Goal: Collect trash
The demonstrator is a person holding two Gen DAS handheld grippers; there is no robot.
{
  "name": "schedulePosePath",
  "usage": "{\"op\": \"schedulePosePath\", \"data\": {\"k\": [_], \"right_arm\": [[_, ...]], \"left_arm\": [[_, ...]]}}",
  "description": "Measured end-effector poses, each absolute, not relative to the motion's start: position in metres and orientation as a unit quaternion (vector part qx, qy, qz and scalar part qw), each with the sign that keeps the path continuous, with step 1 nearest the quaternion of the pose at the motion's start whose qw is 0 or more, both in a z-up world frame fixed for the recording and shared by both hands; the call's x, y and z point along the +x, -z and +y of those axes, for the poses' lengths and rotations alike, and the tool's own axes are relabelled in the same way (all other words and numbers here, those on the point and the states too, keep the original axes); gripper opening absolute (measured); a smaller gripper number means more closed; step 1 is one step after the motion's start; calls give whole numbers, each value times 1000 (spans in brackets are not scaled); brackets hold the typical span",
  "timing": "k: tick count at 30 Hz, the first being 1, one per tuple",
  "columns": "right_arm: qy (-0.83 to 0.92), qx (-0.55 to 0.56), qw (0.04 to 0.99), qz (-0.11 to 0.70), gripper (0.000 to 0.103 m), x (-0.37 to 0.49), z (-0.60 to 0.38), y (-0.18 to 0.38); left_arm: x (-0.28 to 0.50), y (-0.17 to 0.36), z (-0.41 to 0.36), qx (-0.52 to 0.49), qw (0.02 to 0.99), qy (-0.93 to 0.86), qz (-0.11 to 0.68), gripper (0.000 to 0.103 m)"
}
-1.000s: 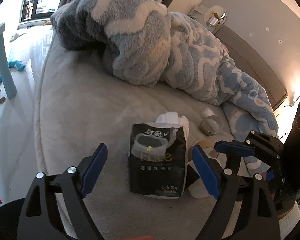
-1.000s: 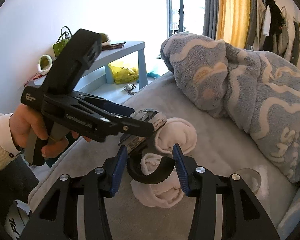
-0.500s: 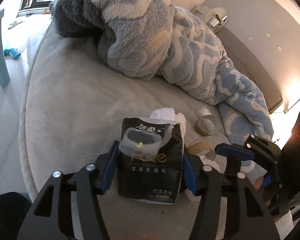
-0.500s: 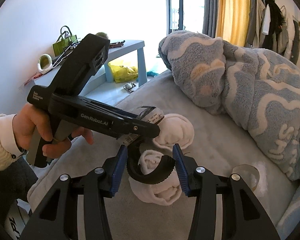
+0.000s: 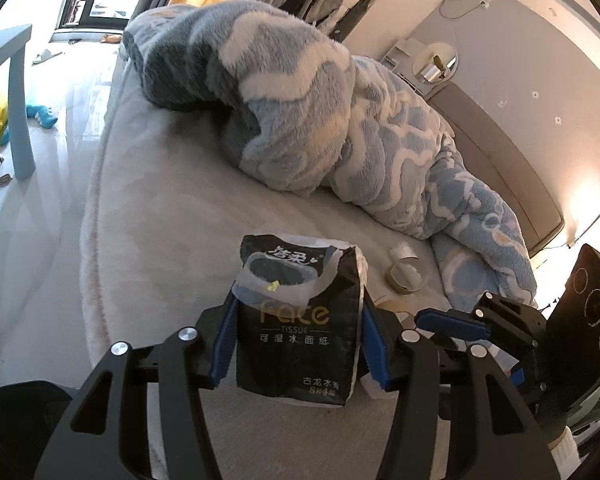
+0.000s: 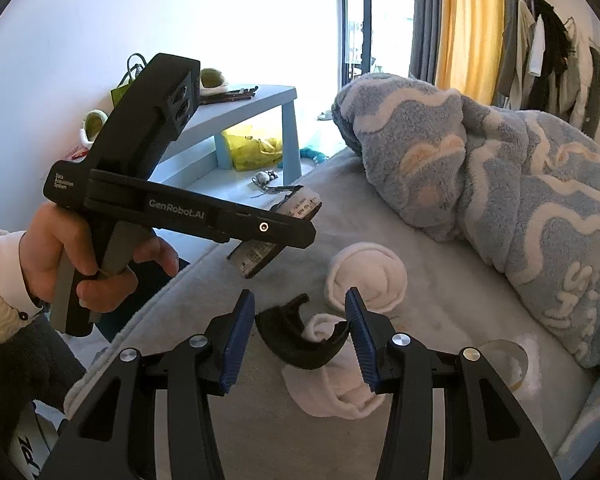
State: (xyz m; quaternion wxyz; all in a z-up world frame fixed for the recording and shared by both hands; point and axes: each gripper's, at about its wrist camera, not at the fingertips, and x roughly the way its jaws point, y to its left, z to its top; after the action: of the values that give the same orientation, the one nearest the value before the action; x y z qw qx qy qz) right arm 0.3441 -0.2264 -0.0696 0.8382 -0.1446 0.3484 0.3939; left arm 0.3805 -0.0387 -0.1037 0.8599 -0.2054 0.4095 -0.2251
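Note:
A black tissue pack (image 5: 296, 336) hangs just above the grey bed, and my left gripper (image 5: 296, 320) is shut on its sides with both blue pads pressing in. In the right wrist view a hand (image 6: 72, 256) holds that gripper, with the tissue pack (image 6: 260, 258) under its arm. My right gripper (image 6: 300, 332) is shut on a black curved plastic piece (image 6: 296, 344) low over the bed. Under it lie two white rolled wads (image 6: 364, 276), (image 6: 332, 392).
A rumpled blue-and-white fleece blanket (image 5: 332, 120) covers the far half of the bed. A clear tape roll (image 5: 404, 276) lies near its edge. A light blue side table (image 6: 252, 104) stands left of the bed, with a yellow bag (image 6: 252, 148) beneath it.
My left gripper's jaws closed from wide apart onto the tissue pack, then raised it off the bed. The right gripper and its black piece stayed put.

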Motion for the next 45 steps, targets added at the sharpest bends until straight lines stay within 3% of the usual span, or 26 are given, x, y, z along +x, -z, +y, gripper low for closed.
{"op": "schedulePosePath", "data": {"k": [20, 30, 45], "right_arm": [[-385, -166, 838, 349, 48, 306, -207, 71], [-324, -152, 841, 405, 48, 310, -203, 99], [-256, -67, 868, 421, 46, 318, -215, 115]], "left_arm": [[337, 87, -17, -180, 869, 217, 408, 57], [310, 80, -9, -166, 871, 220, 406, 57], [285, 73, 11, -164, 872, 223, 404, 57]]}}
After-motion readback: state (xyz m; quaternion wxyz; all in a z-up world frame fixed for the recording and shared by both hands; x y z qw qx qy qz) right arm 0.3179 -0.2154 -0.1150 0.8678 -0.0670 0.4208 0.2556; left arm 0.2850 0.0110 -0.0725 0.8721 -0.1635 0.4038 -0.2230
